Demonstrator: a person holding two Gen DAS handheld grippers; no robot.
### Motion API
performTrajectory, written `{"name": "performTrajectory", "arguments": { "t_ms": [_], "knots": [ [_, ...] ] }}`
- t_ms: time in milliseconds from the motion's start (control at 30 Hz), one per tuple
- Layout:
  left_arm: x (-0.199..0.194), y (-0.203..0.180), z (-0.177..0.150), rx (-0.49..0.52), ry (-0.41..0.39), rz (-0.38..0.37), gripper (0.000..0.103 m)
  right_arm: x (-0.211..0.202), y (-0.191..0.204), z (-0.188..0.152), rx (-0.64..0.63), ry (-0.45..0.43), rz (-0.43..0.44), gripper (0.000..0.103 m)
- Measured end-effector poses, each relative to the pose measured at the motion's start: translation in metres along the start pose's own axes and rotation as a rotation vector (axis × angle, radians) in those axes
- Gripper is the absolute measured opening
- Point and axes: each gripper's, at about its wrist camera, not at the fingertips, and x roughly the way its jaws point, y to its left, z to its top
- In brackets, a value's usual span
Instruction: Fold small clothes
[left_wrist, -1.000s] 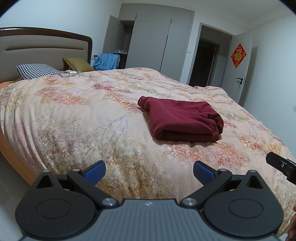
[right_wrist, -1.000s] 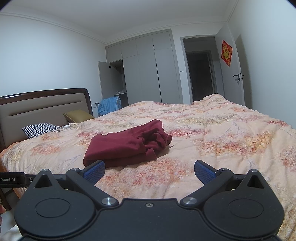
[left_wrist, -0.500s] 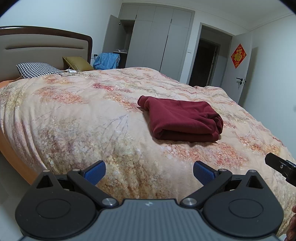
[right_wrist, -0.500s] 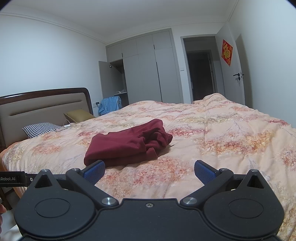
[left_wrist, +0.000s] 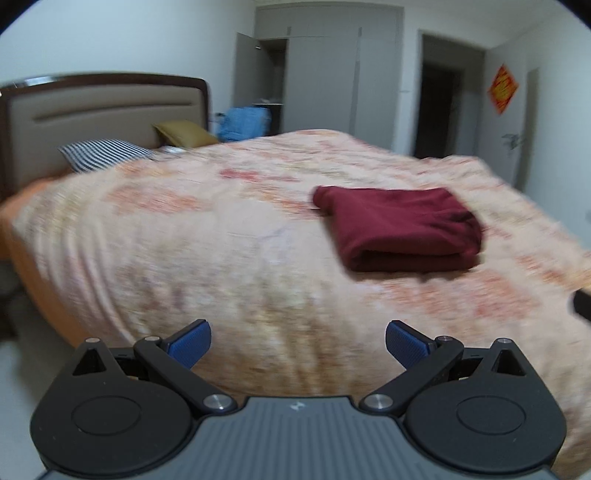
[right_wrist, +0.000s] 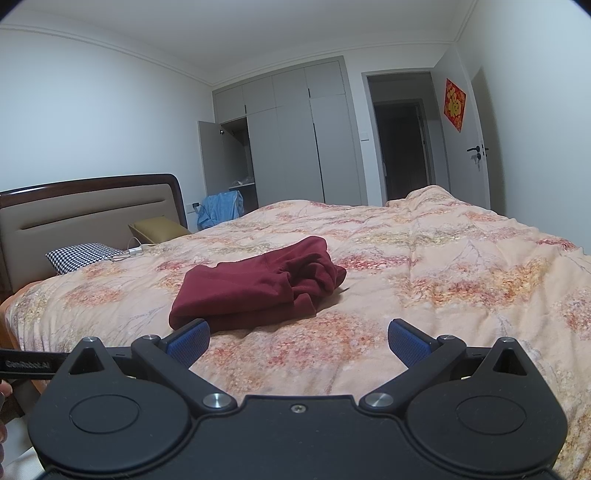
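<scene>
Right wrist: folded maroon garment on floral quilt, fingers apart

One folded maroon garment lies on one bed. Two pillows: one houndstooth pillow, one olive pillow. One blue garment, one red door decoration.
</scene>
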Motion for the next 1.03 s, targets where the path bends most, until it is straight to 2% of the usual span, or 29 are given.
{"name": "performTrajectory", "arguments": {
  "t_ms": [100,333,1033],
  "knots": [
    [0.002,0.0,0.0,0.006,0.008,0.032,0.103,0.0,0.001,-0.001,0.001,0.001,0.001,0.103],
    [-0.001,0.008,0.002,-0.035,0.008,-0.01,0.103,0.0,0.001,-0.002,-0.001,0.001,0.001,0.103],
    [-0.002,0.011,0.001,-0.03,-0.006,-0.029,0.103,0.001,0.001,-0.002,-0.002,0.011,0.008,0.103]
  ]
}}
